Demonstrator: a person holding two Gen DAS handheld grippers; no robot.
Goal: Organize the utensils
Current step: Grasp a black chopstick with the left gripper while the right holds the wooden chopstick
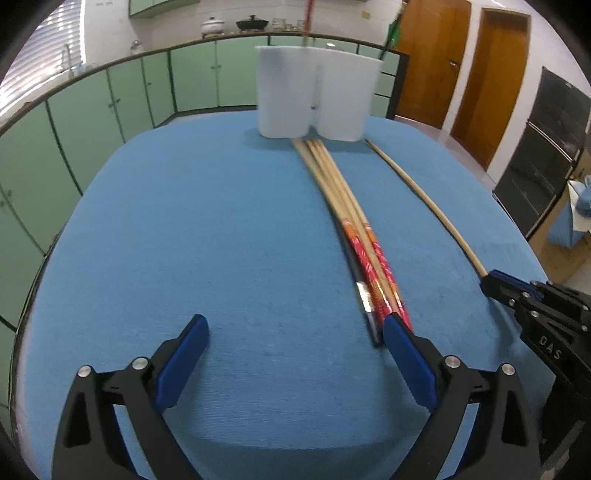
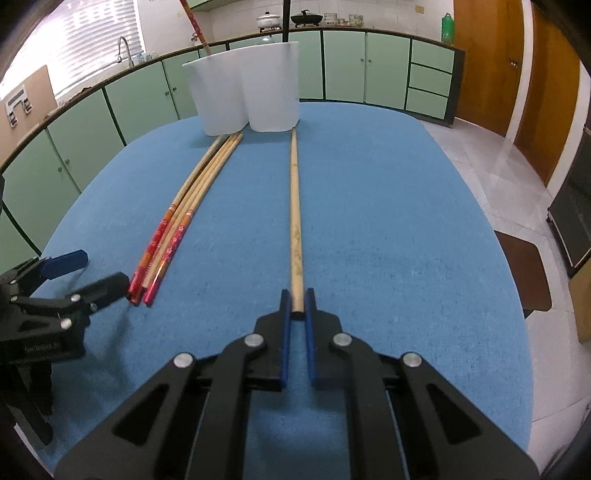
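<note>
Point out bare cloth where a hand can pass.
Bare blue cloth lies right of the single chopstick, and left of the chopstick bundle. Crowded: between bundle and single chopstick, and at the white holder.

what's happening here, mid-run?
Chopsticks are being sorted on the blue table. The right gripper is shut on the near end of a single plain chopstick, which lies flat with its far tip by the white holder. The left gripper is open, its right finger beside the red-handled chopstick bundle, nothing grasped. One red-handled chopstick already stands in the holder.
</note>
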